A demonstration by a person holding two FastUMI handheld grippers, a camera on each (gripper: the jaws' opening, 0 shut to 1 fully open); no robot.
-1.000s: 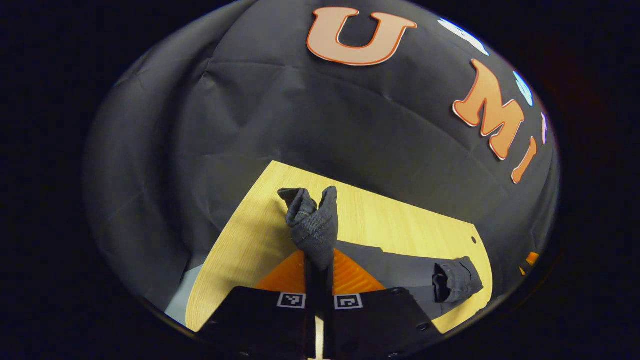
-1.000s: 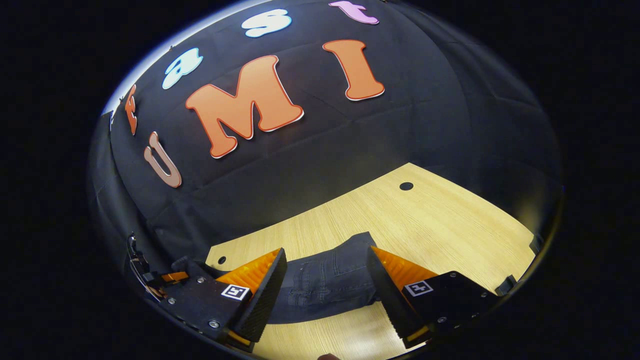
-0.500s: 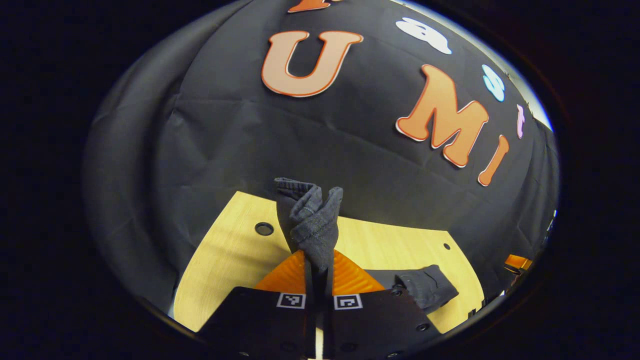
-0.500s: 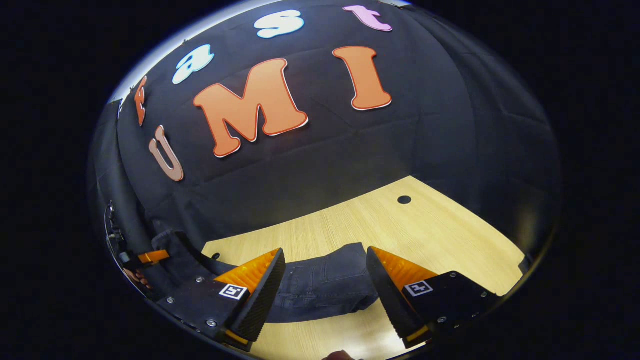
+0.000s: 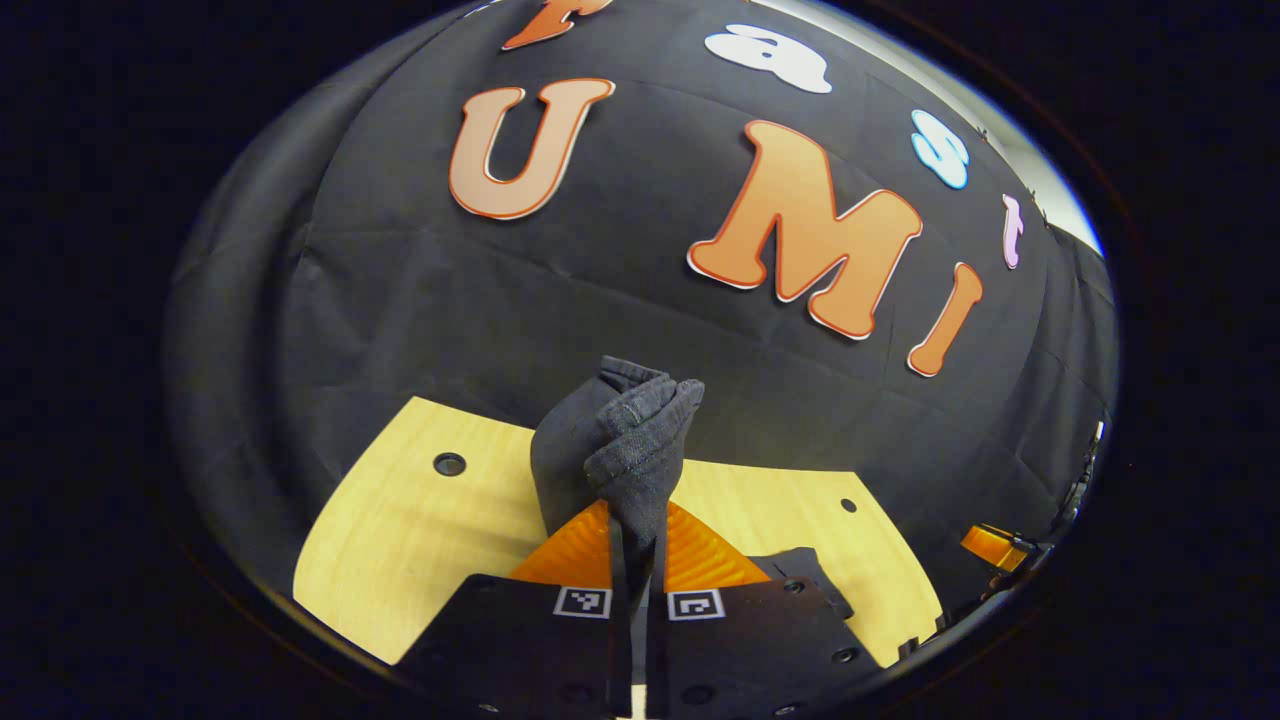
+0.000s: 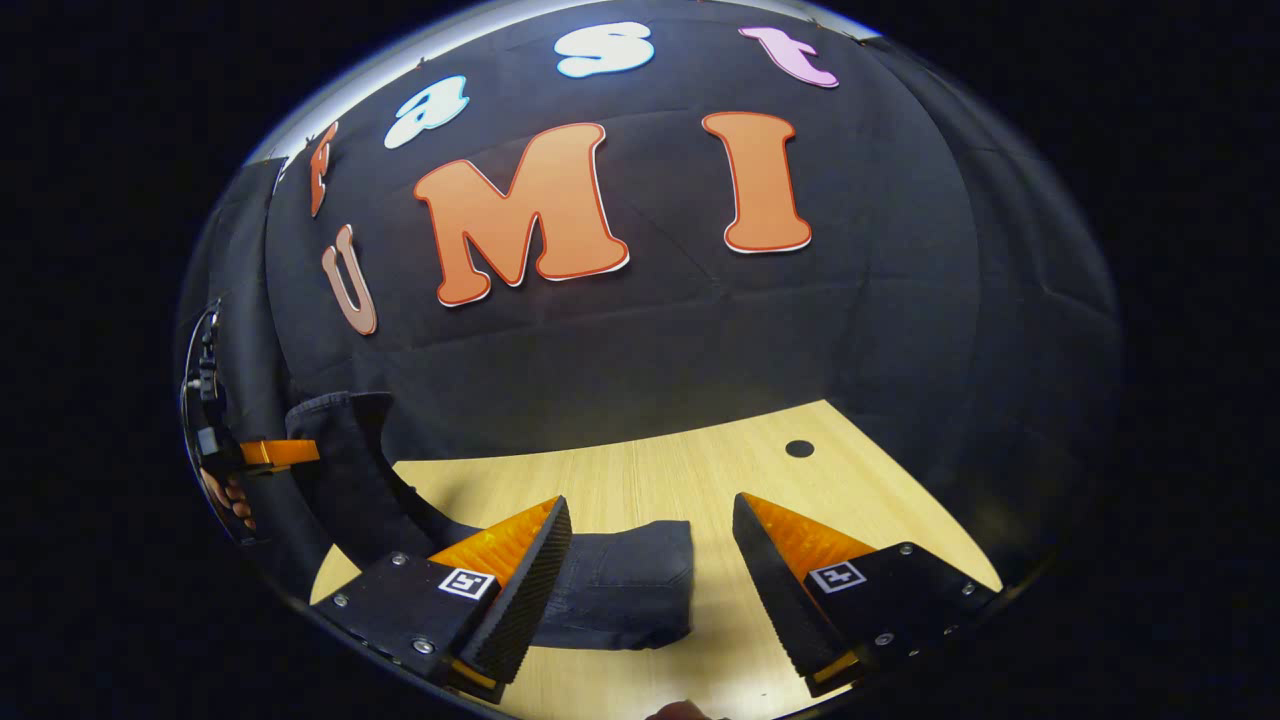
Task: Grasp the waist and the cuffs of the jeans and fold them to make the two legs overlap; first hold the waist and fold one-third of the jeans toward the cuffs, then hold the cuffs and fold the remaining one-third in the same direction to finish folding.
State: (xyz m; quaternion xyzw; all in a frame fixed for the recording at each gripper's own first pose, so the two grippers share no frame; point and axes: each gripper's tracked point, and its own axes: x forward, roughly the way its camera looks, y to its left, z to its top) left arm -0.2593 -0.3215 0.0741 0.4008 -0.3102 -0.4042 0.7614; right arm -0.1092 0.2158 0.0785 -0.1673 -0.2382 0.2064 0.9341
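The dark grey jeans' cuffs (image 5: 635, 440) are bunched together and stick up from my left gripper (image 5: 637, 535), which is shut on them above the wooden table (image 5: 400, 540). In the right gripper view the jeans' folded thick end (image 6: 630, 590) lies flat on the table (image 6: 700, 470), partly between the fingers of my open right gripper (image 6: 650, 580), which hovers over it without touching. From there a leg (image 6: 345, 470) rises in an arc to the left gripper (image 6: 275, 453), held by a hand (image 6: 225, 495) at the far left.
Small round holes mark the tabletop (image 5: 449, 464) (image 6: 799, 448). The black cloth wall stands close behind the table's far edge. In the left gripper view another part of the jeans (image 5: 800, 570) lies low on the right, and the right gripper (image 5: 1000, 545) peeks in at the far right.
My left gripper has lifted the cuffs higher and swung toward the right. The leg now hangs in an arc. The flat end has slid left between the right fingers, which stay open.
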